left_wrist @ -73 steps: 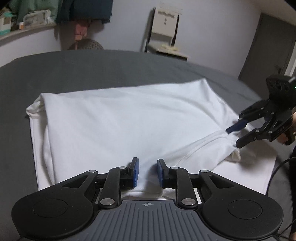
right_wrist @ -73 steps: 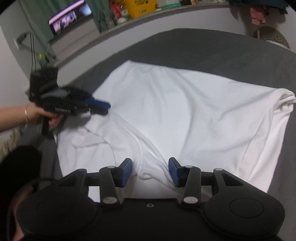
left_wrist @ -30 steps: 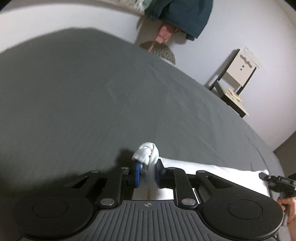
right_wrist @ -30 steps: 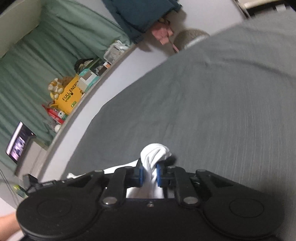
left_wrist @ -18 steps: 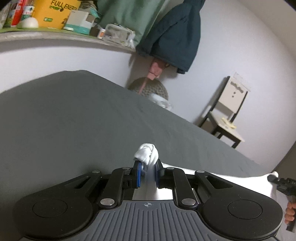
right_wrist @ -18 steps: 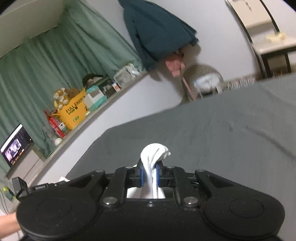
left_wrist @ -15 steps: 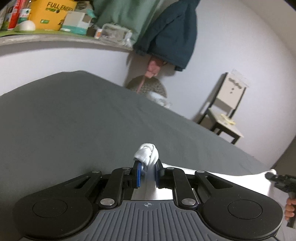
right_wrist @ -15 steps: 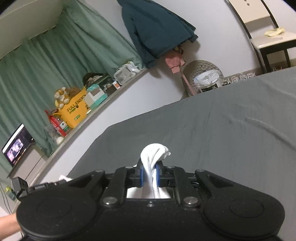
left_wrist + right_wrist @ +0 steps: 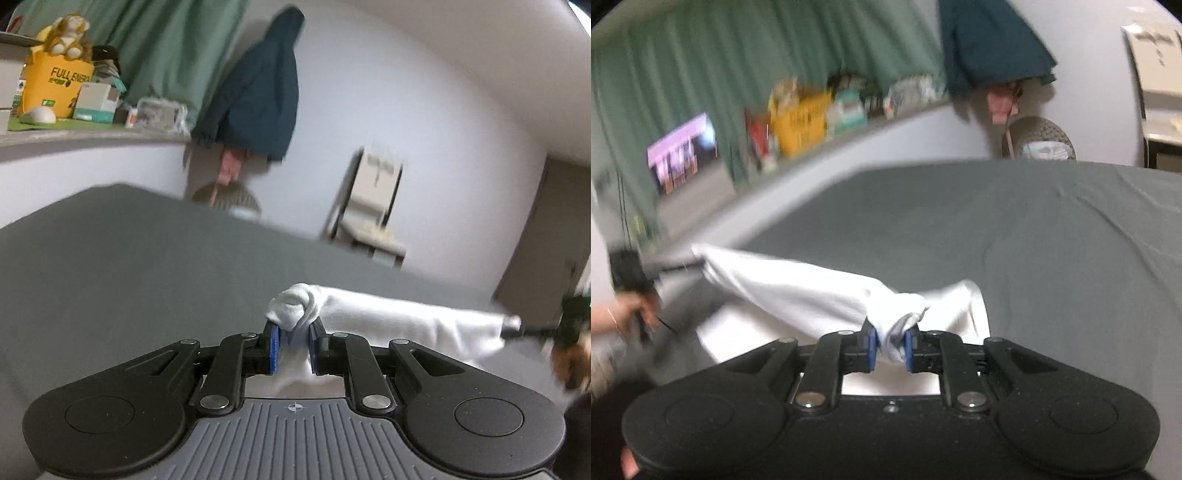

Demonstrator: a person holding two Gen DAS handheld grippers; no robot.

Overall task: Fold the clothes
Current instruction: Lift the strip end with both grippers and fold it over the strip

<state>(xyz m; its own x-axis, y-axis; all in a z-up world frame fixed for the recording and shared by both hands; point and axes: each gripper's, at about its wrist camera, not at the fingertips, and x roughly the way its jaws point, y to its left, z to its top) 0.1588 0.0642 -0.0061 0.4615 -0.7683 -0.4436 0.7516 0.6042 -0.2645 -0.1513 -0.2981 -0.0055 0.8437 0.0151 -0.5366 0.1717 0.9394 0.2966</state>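
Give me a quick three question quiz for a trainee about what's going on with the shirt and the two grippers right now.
1. True or false: the left gripper is shut on the white shirt.
2. What hangs on the wall behind the grey bed?
A. dark blue jacket
B. mirror
C. clock
3. Fill in: the right gripper holds a bunched ____ of cloth.

Key: 1 true; 2 A; 3 corner.

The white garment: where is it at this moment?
The white garment is stretched between the two grippers above the grey bed, one bunched end clamped in the right gripper, the other in the left gripper.
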